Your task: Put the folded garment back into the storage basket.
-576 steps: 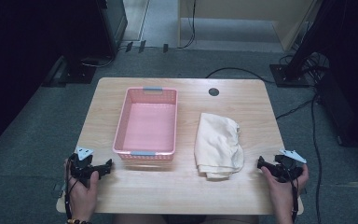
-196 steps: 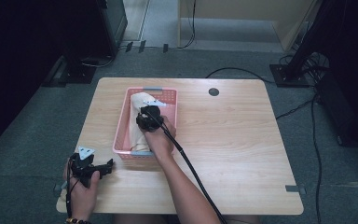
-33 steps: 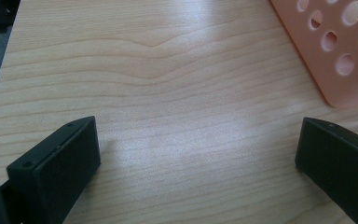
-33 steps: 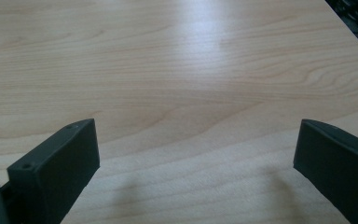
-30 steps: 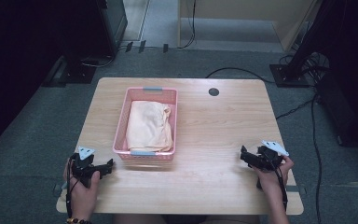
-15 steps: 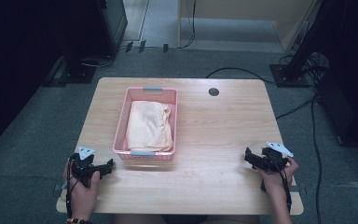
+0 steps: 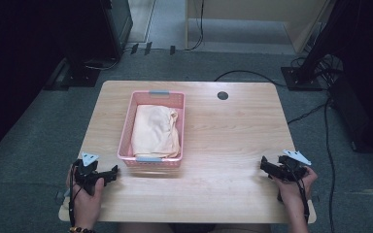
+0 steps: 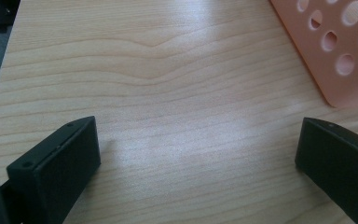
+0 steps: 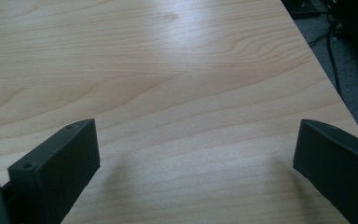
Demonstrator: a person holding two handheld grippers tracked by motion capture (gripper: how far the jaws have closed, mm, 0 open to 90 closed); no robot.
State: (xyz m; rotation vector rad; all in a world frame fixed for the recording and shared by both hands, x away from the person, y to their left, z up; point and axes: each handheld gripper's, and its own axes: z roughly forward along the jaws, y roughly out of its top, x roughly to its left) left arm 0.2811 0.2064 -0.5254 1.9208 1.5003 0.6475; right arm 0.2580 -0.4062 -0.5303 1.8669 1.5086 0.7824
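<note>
Light wood table [image 7: 233, 145] w/ a pink basket [image 7: 126, 131] on its left-centre part, long side running away from the person. Basket has small grey handles at the near & far ends. Inside it lies a folded cream cloth [image 7: 155, 131], filling most of the floor, lumpy on the right side. A dark round hole [image 7: 223, 95] sits in the tabletop near the far edge, right of the basket & well apart from it.

Left gripper [image 7: 108, 174] is at the near-left corner of the table, held in the person's left hand [image 7: 85, 196], pointing right toward the basket's near end, just short of it, not touching. Grey three-cornered plate on top. In the left gripper view the jaws stand wide apart w/ bare wood between them; a corner of the basket wall [image 8: 340, 51], w/ round holes, shows at upper right, clear of the right jaw.

Right gripper [image 7: 264, 166] is near the near-right corner, in the right hand [image 7: 296, 187], pointing left across the table, well apart from the basket. Right gripper view: jaws wide apart, nothing between them but wood grain; table edge & grey carpet [image 9: 349, 79] w/ a black cable at upper right.

Around the table: grey carpet, black cables on the right, dark furniture at far left.
</note>
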